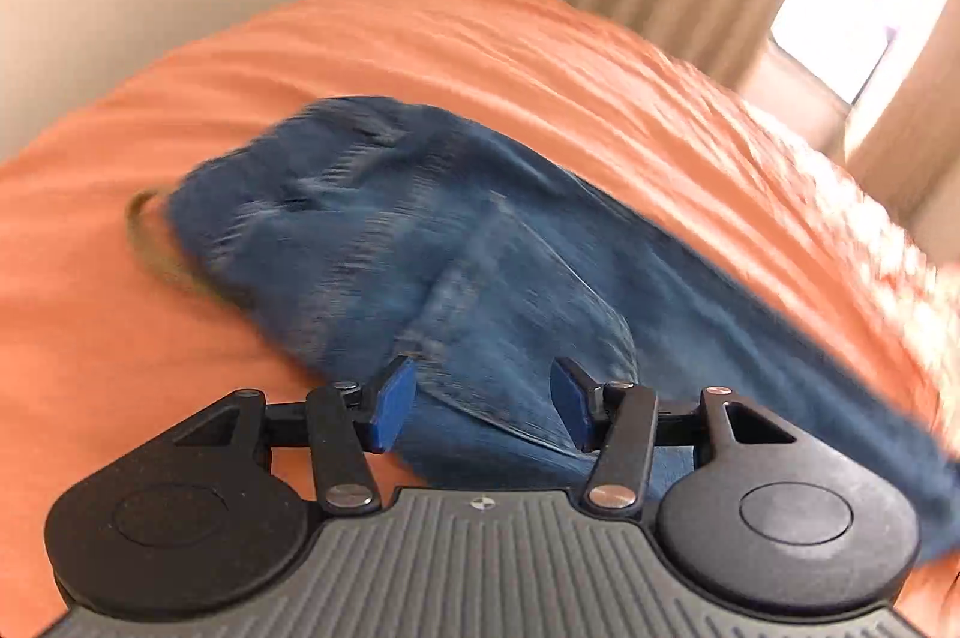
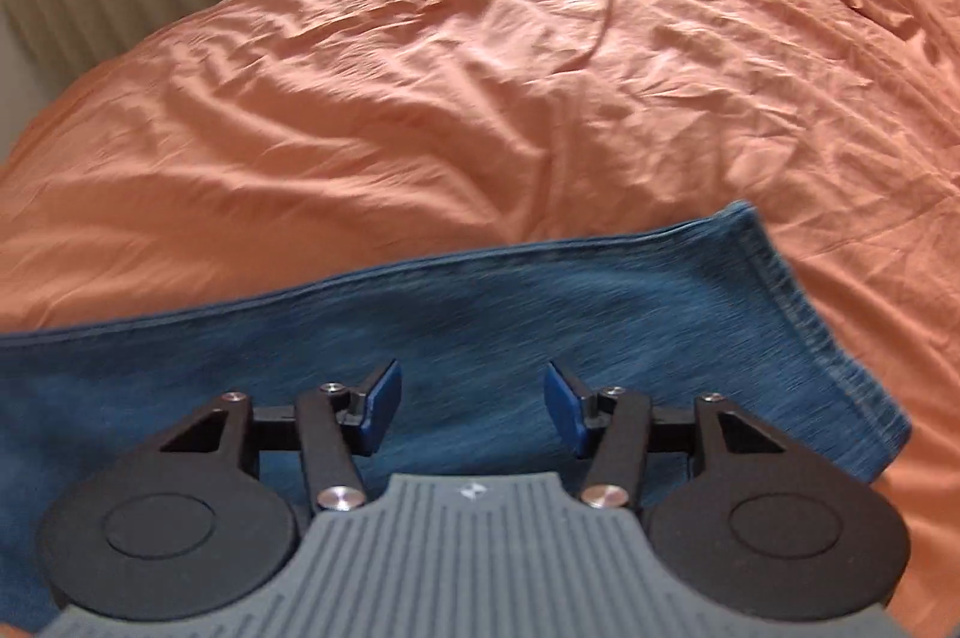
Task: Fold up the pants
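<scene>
Jeans: blue denim jeans (image 1: 420,242) lie on the orange bedsheet (image 2: 420,98); waist end with a tan strip at its edge lies far left in the left wrist view, leg hem (image 2: 798,314) lies near right in the right wrist view
Left gripper: left gripper (image 1: 483,407) hovers over a raised denim fold near the seat, jaws spread wide, nothing between the blue pads
Right gripper: right gripper (image 2: 474,407) hangs over the lower leg just short of the hem, jaws likewise apart and empty
Stage: judged early, no fold visible along the leg
Risk: pinching only the top layer would leave the under leg behind
Risk: snagging the wrinkled sheet with the denim
Blur: left view smeared, fine detail uncertain
</scene>
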Demonstrator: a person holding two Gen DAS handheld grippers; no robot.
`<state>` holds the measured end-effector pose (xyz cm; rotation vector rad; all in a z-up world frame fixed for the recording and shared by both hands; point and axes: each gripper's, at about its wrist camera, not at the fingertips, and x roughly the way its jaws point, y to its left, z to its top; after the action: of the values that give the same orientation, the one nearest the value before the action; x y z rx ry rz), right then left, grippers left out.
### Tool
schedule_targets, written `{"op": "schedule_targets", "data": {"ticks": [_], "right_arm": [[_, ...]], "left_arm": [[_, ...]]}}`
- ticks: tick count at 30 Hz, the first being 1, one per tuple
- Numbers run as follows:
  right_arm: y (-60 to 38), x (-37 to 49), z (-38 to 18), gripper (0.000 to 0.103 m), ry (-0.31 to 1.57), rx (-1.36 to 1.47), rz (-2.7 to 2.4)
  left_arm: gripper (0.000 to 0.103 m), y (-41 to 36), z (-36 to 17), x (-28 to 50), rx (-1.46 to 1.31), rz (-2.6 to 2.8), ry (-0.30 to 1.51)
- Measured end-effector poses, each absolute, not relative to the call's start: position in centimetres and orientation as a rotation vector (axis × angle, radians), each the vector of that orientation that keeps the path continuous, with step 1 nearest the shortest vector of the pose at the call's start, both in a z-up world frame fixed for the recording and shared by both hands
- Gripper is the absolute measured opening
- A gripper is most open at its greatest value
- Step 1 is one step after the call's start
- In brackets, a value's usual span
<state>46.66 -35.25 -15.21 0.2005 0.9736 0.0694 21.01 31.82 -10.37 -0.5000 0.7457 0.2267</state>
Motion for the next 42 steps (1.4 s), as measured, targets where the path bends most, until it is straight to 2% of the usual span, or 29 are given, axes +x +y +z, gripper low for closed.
{"op": "schedule_targets", "data": {"ticks": [6, 9, 13, 16, 17, 18, 20, 21, 23, 25, 30, 35, 37, 39, 41, 42], "right_arm": [[-26.3, 43.5, -16.7, 0.053, 1.029, 0.198, 0.245], [-23.8, 42.6, -17.7, 0.063, 1.028, 0.145, 0.233], [-22.2, 41.9, -19.2, 0.067, 1.026, 0.084, 0.204], [-21.5, 41.9, -19.4, 0.071, 1.027, 0.054, 0.203], [-21.7, 42.0, -19.3, 0.071, 1.034, 0.061, 0.203], [-21.9, 42.1, -19.3, 0.071, 1.042, 0.07, 0.204], [-21.9, 42.4, -19.3, 0.07, 1.053, 0.086, 0.206], [-22.0, 42.5, -19.3, 0.07, 1.055, 0.092, 0.205], [-22.2, 42.4, -19.4, 0.07, 1.05, 0.1, 0.209], [-22.2, 42.2, -19.7, 0.07, 1.039, 0.107, 0.212], [-22.5, 41.9, -20.1, 0.071, 1.024, 0.113, 0.213], [-22.6, 41.9, -20.2, 0.071, 1.032, 0.11, 0.22], [-22.6, 42.0, -20.3, 0.073, 1.037, 0.109, 0.221], [-22.5, 42.4, -20.1, 0.077, 1.052, 0.111, 0.227], [-22.1, 42.3, -19.3, 0.078, 1.05, 0.092, 0.223], [-22.0, 42.0, -18.7, 0.074, 1.035, 0.09, 0.231]], "left_arm": [[0.069, 39.9, -13.6, 17.4, -0.941, 0.334, 0.588], [0.067, 43.0, -16.3, 17.4, -1.11, 0.363, 0.546], [0.068, 45.0, -18.2, 19.7, -1.184, 0.352, 0.517], [0.055, 44.9, -17.8, 22.4, -1.089, 0.382, 0.55], [0.046, 44.7, -17.3, 23.3, -1.034, 0.407, 0.571], [0.034, 44.3, -16.4, 24.2, -0.96, 0.435, 0.592], [0.023, 42.7, -13.4, 25.4, -0.768, 0.471, 0.599], [0.021, 41.6, -11.4, 25.6, -0.678, 0.46, 0.582], [0.021, 39.6, -7.8, 25.6, -0.513, 0.427, 0.536], [0.021, 38.8, -6.7, 26.0, -0.413, 0.421, 0.53], [0.022, 39.7, -12.0, 28.1, -0.309, 0.499, 0.691], [0.025, 39.5, -15.7, 29.1, -0.304, 0.531, 0.753], [0.033, 39.1, -14.8, 29.6, -0.281, 0.537, 0.785], [0.051, 38.6, -13.3, 29.6, -0.215, 0.544, 0.798], [0.053, 38.3, -11.7, 28.7, -0.194, 0.545, 0.787], [0.051, 38.0, -11.0, 28.1, -0.194, 0.552, 0.776]]}}
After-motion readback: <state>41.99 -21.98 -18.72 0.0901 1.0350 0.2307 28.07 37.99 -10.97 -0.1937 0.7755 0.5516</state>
